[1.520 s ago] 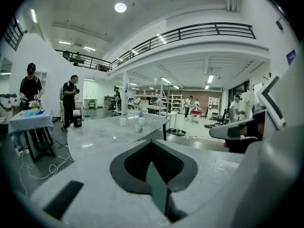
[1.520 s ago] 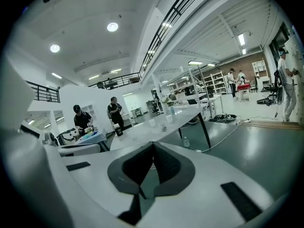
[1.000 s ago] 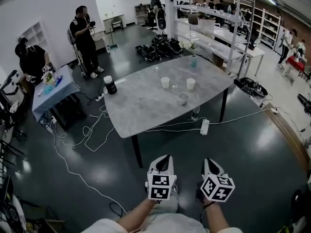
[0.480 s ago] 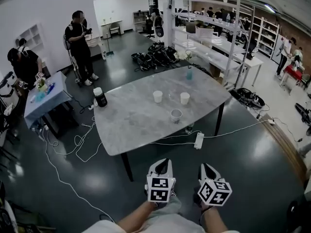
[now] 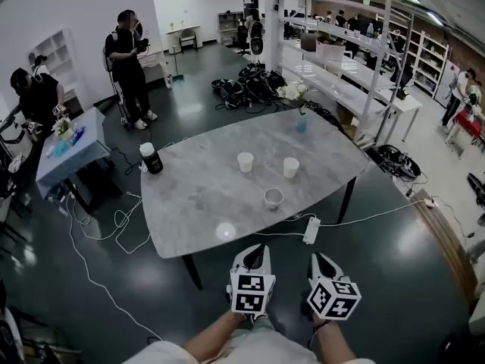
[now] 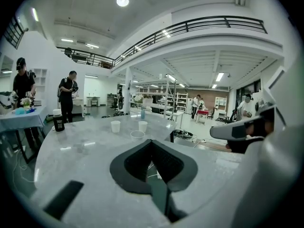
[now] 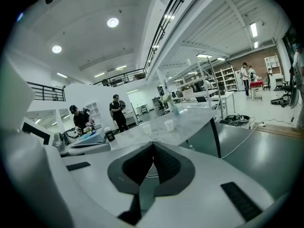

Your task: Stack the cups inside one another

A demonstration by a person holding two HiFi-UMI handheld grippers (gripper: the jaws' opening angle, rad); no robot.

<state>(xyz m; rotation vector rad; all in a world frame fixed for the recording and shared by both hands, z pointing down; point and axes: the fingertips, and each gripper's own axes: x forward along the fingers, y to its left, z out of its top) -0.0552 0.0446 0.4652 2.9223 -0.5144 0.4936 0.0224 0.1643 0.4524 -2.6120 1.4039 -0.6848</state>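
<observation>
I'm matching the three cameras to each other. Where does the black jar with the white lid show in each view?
Head view: the black jar stands on the table's left corner, upper left of centre.
Left gripper view: the black jar is at far left, mid-height.
Right gripper view: the black jar is left of centre, above the jaws.
Shared landmark: the clear cup, always to the jar's right.

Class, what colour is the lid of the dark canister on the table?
White lid; head view shows it best.

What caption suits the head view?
Left claw and right claw, both shut, face three pale cups on a grey marble table.
</observation>
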